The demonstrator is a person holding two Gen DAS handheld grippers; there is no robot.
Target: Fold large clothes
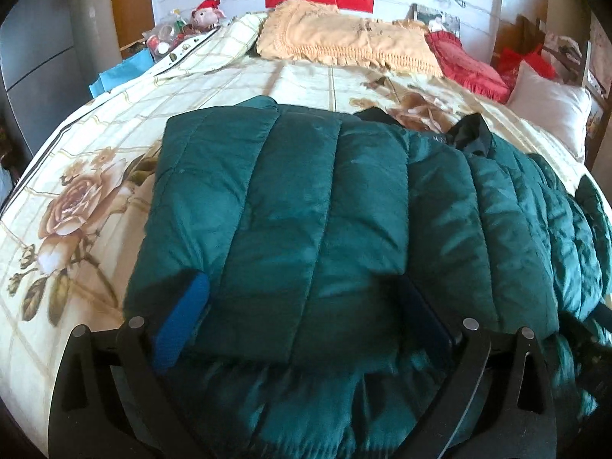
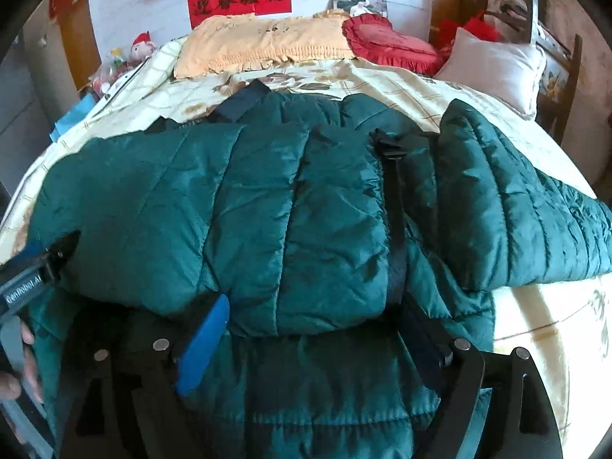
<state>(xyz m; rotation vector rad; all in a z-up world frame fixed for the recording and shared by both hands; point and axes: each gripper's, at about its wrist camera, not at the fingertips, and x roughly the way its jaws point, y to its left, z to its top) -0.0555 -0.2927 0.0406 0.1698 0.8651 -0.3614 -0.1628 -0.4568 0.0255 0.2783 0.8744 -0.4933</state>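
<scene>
A large dark green quilted jacket lies spread on the bed, its left part folded over the body. It also shows in the right wrist view, with one sleeve stretched out to the right and a dark collar at the far side. My left gripper is wide open, its blue fingers astride the near edge of the folded layer. My right gripper is open the same way over the near hem. The left gripper's tool shows at the right view's left edge.
The bed has a cream floral sheet. At its head lie a yellow fringed pillow cover, a red cushion and a white pillow. Toys and clutter sit at the far left corner. A grey cabinet stands left.
</scene>
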